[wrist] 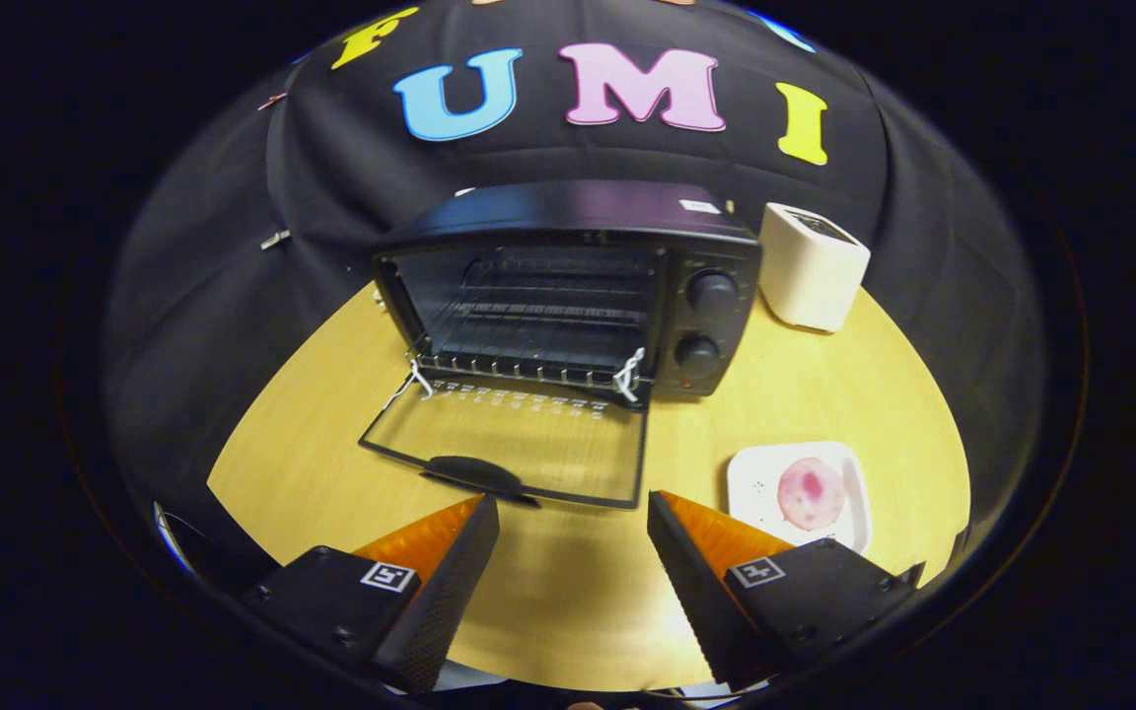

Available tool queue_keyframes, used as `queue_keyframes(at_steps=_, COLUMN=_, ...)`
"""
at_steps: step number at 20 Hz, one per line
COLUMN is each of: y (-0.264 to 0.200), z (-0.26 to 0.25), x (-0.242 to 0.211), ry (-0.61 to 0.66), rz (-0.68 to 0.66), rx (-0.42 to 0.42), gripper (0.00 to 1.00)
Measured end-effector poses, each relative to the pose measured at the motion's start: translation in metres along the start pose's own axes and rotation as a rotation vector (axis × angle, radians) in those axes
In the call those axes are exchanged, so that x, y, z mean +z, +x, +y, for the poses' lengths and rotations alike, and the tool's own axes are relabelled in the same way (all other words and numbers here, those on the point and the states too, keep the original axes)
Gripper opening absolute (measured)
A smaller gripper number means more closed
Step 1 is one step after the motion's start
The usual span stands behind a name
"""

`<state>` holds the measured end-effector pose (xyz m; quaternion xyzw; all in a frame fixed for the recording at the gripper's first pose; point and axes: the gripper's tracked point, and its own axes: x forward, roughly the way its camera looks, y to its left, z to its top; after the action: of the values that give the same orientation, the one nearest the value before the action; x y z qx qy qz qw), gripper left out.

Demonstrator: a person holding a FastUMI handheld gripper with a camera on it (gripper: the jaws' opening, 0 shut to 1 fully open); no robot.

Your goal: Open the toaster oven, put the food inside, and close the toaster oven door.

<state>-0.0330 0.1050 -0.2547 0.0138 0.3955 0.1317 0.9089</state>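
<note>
Black and already open, the toaster oven [568, 286] faces the gripper [573, 513], its glass door [509, 444] folded flat onto the wooden table [805, 394] with the handle [474, 475] just ahead of the fingers; so the opening looks done, with loading and closing left. Round pink food [811, 493] with no clear long axis sits on a white plate [750, 483] just beyond the right finger; the gripper's fingers are spread apart and hold nothing.

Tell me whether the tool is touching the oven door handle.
Apart. In the gripper view the open tool sits short of the lowered door's handle, bare table between its fingers, nothing gripped.
</note>
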Motion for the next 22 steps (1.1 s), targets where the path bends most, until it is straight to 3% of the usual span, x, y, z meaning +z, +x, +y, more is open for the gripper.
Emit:
queue_keyframes(at_steps=6, y=-0.02, z=-0.111, x=0.003, ry=0.033, rz=0.045, rx=-0.091, gripper=0.99)
queue_keyframes(at_steps=10, y=-0.02, z=-0.165, x=-0.01, ry=0.069, rz=0.106, rx=-0.108, gripper=1.0)
queue_keyframes(at_steps=22, y=0.012, z=-0.242, x=-0.068, ry=0.111, rz=0.302, rx=-0.067, gripper=0.99)
